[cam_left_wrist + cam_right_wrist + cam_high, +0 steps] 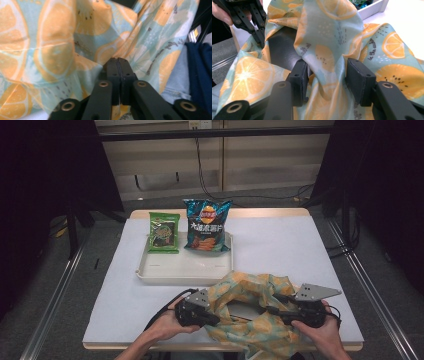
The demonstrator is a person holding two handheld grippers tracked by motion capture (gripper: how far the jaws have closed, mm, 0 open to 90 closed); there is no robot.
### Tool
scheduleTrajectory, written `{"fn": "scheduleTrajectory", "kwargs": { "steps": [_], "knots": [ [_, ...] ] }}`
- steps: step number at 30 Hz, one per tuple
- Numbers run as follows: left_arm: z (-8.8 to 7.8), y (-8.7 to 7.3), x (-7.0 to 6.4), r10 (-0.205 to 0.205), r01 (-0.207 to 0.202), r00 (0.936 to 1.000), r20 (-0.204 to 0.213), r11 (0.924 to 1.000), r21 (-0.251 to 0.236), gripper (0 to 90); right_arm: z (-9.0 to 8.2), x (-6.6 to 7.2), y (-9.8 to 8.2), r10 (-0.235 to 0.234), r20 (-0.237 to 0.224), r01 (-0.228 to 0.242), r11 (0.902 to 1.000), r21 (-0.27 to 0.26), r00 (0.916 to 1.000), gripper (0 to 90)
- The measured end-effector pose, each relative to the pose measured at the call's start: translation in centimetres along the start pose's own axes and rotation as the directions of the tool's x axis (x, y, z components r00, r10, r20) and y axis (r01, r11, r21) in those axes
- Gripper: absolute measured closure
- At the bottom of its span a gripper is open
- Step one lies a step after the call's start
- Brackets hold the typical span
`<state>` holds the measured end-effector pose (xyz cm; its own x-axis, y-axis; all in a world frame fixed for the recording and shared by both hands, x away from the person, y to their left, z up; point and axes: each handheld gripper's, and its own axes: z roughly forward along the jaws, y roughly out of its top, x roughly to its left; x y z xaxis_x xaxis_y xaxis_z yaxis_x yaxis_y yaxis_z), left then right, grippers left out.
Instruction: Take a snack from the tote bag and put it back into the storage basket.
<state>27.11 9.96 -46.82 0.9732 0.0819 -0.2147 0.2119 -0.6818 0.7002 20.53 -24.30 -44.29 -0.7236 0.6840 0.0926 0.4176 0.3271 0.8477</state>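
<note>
A cloth bag [250, 290] printed with orange slices on pale blue lies crumpled at the table's near edge, its mouth gaping between my two grippers. My left gripper [215, 320] is at the bag's left rim. In the left gripper view its jaws [119, 61] are pressed together on a fold of the cloth [55, 50]. My right gripper [272, 311] is at the bag's right side. Its jaws [327, 72] stand apart with a ridge of the cloth [329, 30] loose between them. Farther off, the left gripper [260, 40] pinches the rim.
A white tray [185, 270] sits behind the bag. A green snack packet [163, 232] and a blue crisp bag [206, 225] lean at its far end. The white-covered table [280, 245] stretches to the right. The person's dark blue clothing [200, 70] is close below the table edge.
</note>
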Motion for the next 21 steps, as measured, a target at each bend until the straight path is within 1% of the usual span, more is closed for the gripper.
{"fn": "scheduleTrajectory", "kwargs": {
  "steps": [1, 2, 3, 4, 6, 7, 8, 9, 10, 11, 12, 14, 16, 17, 18, 19, 20, 21],
  "knots": [
    [-0.2, 0.0, -0.1, -0.005, 0.005, 1.0000, 0.005, 0.9998, -0.017, 85.0, 0.0, 0.0, 0.0, 0.000, 0.001, 0.000, 1.0000, -0.005, 1.0000, 52.3],
    [-0.6, 0.1, -0.1, 0.003, -0.003, 1.0000, 0.002, 0.9996, -0.027, 83.9, -0.1, 0.0, 0.1, 0.001, 0.000, -0.001, 1.0000, -0.008, 1.0000, 52.2],
    [-0.8, 0.2, -0.3, -0.015, 0.015, 0.9998, 0.011, 0.9984, -0.055, 81.5, -0.1, -0.1, 0.1, 0.001, 0.000, -0.001, 0.9999, -0.010, 1.0000, 52.2],
    [-1.1, 0.3, -0.3, -0.014, 0.016, 0.9995, 0.029, 0.9954, -0.094, 79.7, -0.1, -0.1, 0.1, 0.004, -0.002, -0.004, 0.9999, -0.015, 1.0000, 51.9],
    [-1.6, 0.6, -0.6, -0.013, 0.016, 0.9996, 0.026, 0.9927, -0.120, 76.9, -0.3, -0.1, 0.2, 0.003, 0.000, -0.003, 0.9998, -0.021, 1.0000, 51.9],
    [-1.8, 0.7, -0.7, -0.028, 0.032, 0.9992, 0.027, 0.9882, -0.150, 74.7, -0.3, 0.0, 0.2, 0.004, 0.000, -0.004, 0.9997, -0.025, 1.0000, 51.9],
    [-2.1, 0.9, -0.8, -0.026, 0.030, 0.9993, 0.025, 0.9865, -0.161, 71.2, -0.4, 0.0, 0.3, 0.005, 0.000, -0.005, 0.9996, -0.030, 1.0000, 51.8],
    [-2.3, 1.0, -0.9, -0.022, 0.026, 0.9994, 0.027, 0.9838, -0.177, 70.8, -0.5, 0.0, 0.3, 0.006, 0.001, -0.006, 0.9994, -0.034, 1.0000, 51.8],
    [-2.3, 1.0, -0.9, -0.022, 0.026, 0.9994, 0.027, 0.9838, -0.177, 70.6, -0.5, 0.0, 0.3, 0.006, 0.001, -0.006, 0.9994, -0.034, 1.0000, 51.8],
    [-2.5, 1.3, -1.0, -0.017, 0.022, 0.9994, 0.030, 0.9816, -0.190, 69.4, -0.7, -0.1, 0.5, 0.008, 0.003, -0.008, 0.9989, -0.046, 1.0000, 51.5],
    [-2.8, 1.6, -1.2, -0.009, 0.015, 0.9995, 0.030, 0.9778, -0.209, 69.0, -0.7, 0.0, 0.5, 0.010, 0.004, -0.010, 0.9987, -0.050, 0.9999, 51.5],
    [-3.3, 2.0, -1.3, -0.023, 0.030, 0.9993, 0.028, 0.9664, -0.255, 68.8, -0.8, -0.1, 0.6, 0.011, 0.000, -0.011, 0.9984, -0.056, 0.9999, 51.4],
    [-3.5, 2.4, -1.1, -0.030, 0.027, 0.9995, -0.007, 0.9649, -0.261, 68.9, -0.8, -0.1, 0.6, 0.013, -0.004, -0.013, 0.9981, -0.060, 0.9999, 51.2],
    [-3.4, 2.6, -1.0, -0.033, 0.031, 0.9994, -0.003, 0.9637, -0.265, 68.6, -0.8, -0.1, 0.7, 0.011, -0.004, -0.011, 0.9982, -0.059, 0.9999, 51.2],
    [-3.1, 2.7, -0.8, -0.040, 0.033, 0.9990, -0.020, 0.9645, -0.262, 68.5, -0.8, -0.1, 0.7, 0.011, 0.001, -0.011, 0.9982, -0.059, 0.9999, 51.2],
    [-2.9, 2.8, -0.7, -0.042, 0.034, 0.9988, -0.027, 0.9659, -0.257, 66.5, -0.7, -0.1, 0.7, 0.011, -0.002, -0.011, 0.9983, -0.058, 0.9999, 51.2],
    [-2.5, 2.8, -0.5, -0.049, 0.039, 0.9982, -0.035, 0.9688, -0.245, 65.2, -0.7, -0.1, 0.7, 0.013, -0.002, -0.013, 0.9984, -0.056, 0.9999, 51.1],
    [-2.2, 2.8, -0.3, -0.049, 0.034, 0.9970, -0.061, 0.9734, -0.227, 63.0, -0.6, 0.0, 0.7, 0.009, -0.005, -0.009, 0.9984, -0.056, 0.9999, 51.1]
  ]
}}
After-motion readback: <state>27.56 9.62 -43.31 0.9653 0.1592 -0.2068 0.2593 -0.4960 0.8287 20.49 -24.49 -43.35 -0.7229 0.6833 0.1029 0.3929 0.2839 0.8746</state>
